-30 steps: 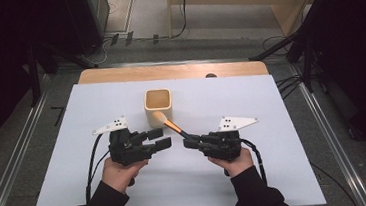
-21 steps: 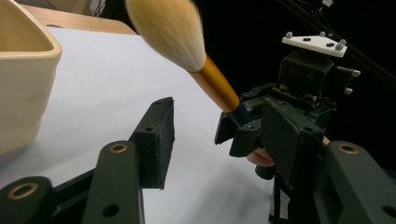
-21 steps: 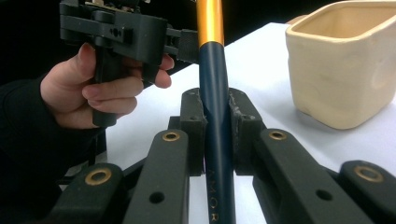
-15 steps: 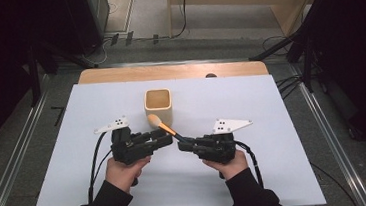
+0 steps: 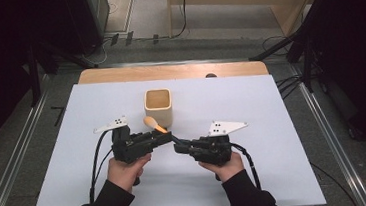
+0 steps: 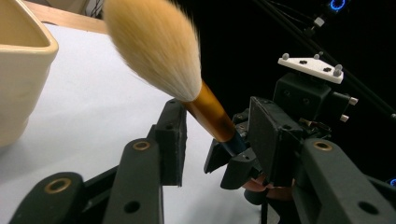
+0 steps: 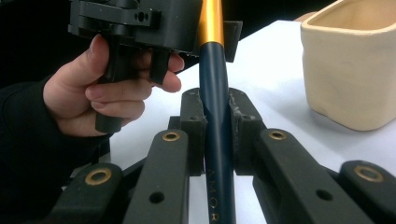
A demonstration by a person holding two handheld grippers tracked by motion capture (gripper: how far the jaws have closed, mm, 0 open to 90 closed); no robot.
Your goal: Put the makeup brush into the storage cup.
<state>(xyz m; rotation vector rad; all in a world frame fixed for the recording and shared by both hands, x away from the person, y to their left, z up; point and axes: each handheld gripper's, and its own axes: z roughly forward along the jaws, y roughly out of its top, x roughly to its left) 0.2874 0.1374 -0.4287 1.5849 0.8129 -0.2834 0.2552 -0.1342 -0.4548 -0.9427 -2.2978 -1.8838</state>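
Observation:
A makeup brush with cream bristles [image 5: 149, 121], a gold ferrule [image 6: 210, 114] and a dark blue handle [image 7: 215, 93] is held slanted above the white table. My right gripper [image 5: 181, 146] [image 7: 215, 126] is shut on the handle. My left gripper [image 5: 163, 137] [image 6: 219, 140] is open, its jaws standing on either side of the ferrule and upper handle with gaps showing. The bristles point toward a cream square cup [image 5: 158, 105] [image 7: 355, 70] just behind. The two grippers meet tip to tip at the table's middle.
A white sheet [image 5: 271, 105] covers the table, with a wooden strip [image 5: 168, 71] along the far edge. Metal rails run down both sides. The hand [image 7: 93, 93] that holds the left gripper is close in front of the right gripper.
The right gripper has carried the brush left, away from the cup's side, and its ferrule now sits between the left gripper's open jaws. The left gripper shifted slightly toward it.

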